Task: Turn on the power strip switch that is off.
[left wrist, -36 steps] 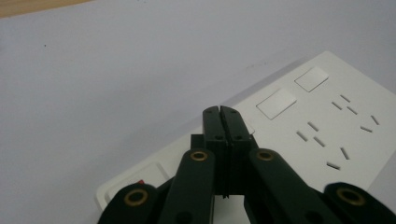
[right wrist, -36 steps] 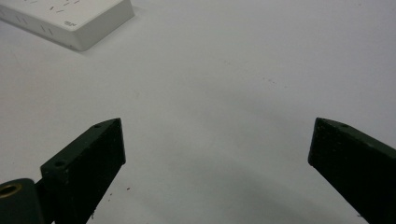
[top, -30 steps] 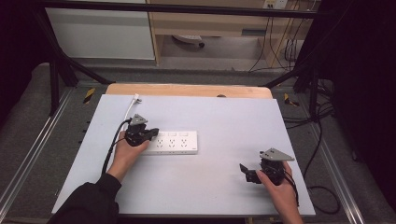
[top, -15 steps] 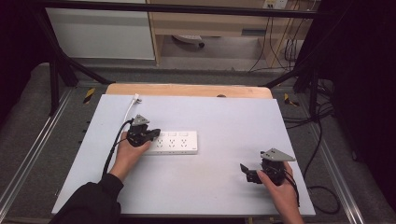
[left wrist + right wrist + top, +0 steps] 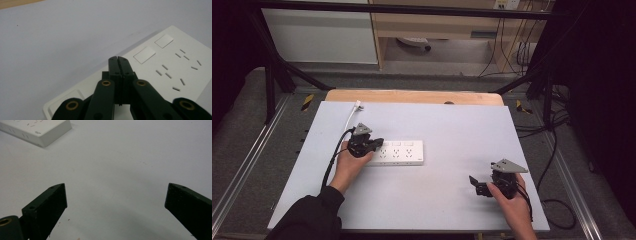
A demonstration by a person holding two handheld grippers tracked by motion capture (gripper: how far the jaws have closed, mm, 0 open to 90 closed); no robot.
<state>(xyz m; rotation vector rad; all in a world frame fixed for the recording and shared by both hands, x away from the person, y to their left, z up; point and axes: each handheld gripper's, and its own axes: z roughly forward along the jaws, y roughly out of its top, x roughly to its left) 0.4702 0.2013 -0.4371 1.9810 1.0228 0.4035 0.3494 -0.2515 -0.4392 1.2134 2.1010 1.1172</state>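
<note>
Power strip point(image 5: 396, 152): rigid, light, smooth plastic, likely slides on bench point(image 5: 452, 130); grip across long edges. Left gripper point(image 5: 117, 59) fingers together, tips over strip's switch end. Right gripper point(image 5: 478, 186) fingers apart, empty.

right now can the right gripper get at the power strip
Probably yes: the right gripper sits open, apart from the power strip, with only bare table between them. The left gripper is shut over the strip's far end.
</note>
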